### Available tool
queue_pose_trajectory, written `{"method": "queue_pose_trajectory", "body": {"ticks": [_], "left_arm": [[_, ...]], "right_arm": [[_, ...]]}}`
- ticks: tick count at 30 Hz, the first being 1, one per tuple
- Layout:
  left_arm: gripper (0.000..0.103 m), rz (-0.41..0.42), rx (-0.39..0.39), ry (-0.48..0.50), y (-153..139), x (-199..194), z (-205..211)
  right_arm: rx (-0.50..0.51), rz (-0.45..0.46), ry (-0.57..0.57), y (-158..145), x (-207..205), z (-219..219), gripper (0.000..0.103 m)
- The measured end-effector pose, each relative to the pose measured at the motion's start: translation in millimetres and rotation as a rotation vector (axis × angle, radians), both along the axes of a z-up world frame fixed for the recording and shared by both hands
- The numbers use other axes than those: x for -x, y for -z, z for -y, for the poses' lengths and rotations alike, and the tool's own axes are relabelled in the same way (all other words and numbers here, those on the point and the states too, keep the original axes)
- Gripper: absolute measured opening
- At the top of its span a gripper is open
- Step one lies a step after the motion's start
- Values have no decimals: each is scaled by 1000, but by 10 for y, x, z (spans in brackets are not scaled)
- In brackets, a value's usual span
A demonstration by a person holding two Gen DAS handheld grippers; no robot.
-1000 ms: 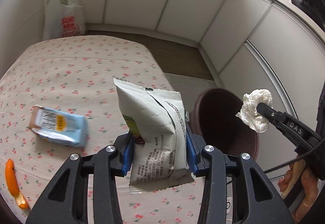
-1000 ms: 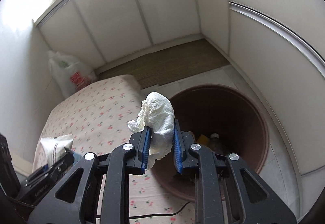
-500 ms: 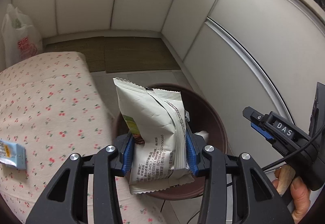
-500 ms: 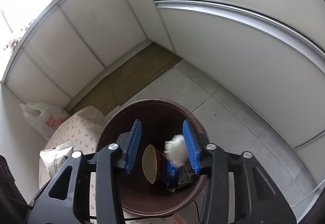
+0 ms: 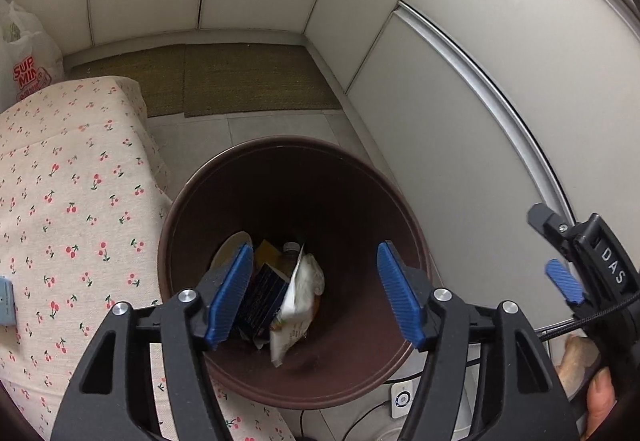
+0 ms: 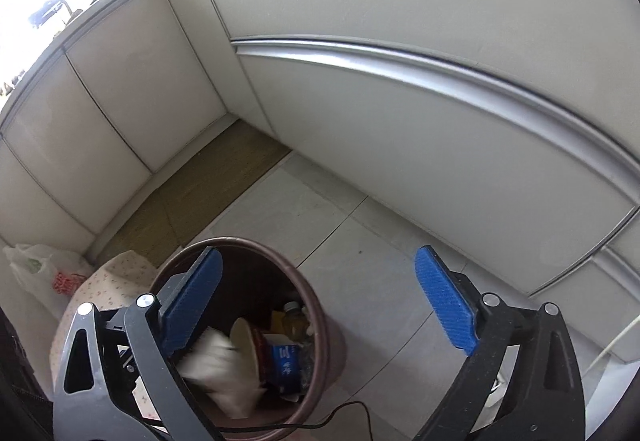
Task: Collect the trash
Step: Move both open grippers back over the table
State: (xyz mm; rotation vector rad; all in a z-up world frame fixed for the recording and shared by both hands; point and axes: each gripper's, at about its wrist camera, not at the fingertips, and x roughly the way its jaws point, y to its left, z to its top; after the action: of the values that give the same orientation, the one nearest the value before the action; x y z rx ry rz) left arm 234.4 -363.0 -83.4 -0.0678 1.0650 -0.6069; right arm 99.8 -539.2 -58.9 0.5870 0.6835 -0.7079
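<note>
much of the brown bin's floor is hidden by the left gripper's own fingers, and the heap inside is dark and jumbled: a bottle cap, a dark blue packet, a yellow scrap and a pale disc can be made out, little else. the snack bag lies on that heap, blurred in both views, its print unreadable. in the right wrist view the bag sits low against the bin's near wall, half behind the left pad. the tissue dropped by the right gripper cannot be picked out with certainty among the trash. a light blue packet is cut off at the left border on the cherry-print counter.

the bin stands on the tiled floor, its rim touching or just beside the counter's cloth edge; white cabinet panels run close along its far side, leaving a narrow strip of floor between. a cable crosses the bin's near rim.

a second ago the left gripper pinched the snack bag and the right one a tissue. both have just been opening and now stand spread, nothing between the pads. the right gripper also shows at the edge of the left view, beside the bin, with a hand on its grip.
</note>
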Motion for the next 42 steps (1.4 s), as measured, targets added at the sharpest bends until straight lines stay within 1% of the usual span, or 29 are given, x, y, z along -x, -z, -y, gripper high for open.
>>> {"method": "queue_pose_trajectory", "body": {"ticks": [3, 6, 11, 15, 19, 24, 27, 35, 42], "left_arm": [[66, -11, 0, -21, 16, -25, -101], [71, -1, -19, -50, 21, -10, -218], [72, 20, -55, -101, 52, 41, -485], [72, 35, -57, -176, 71, 70, -817], [72, 29, -45, -249, 74, 49, -1133], [72, 46, -40, -326, 41, 106, -1529], [72, 29, -36, -379, 50, 157, -1828], [72, 5, -34, -486, 64, 313, -2475], [72, -12, -72, -588, 140, 533, -3113]], "right_arm": [[32, -11, -7, -30, 18, -10, 96], [91, -49, -33, -45, -34, -122, 96], [115, -88, -110, -20, -203, -324, 96], [153, -112, -192, -44, -379, -628, 96], [231, -140, -276, -98, -493, -1000, 96], [263, -150, -371, -126, -599, -1362, 96], [291, -174, -428, -95, -682, -1594, 96], [297, -193, -575, -36, -815, -2195, 96], [333, -231, -736, 63, -937, -2856, 96]]}}
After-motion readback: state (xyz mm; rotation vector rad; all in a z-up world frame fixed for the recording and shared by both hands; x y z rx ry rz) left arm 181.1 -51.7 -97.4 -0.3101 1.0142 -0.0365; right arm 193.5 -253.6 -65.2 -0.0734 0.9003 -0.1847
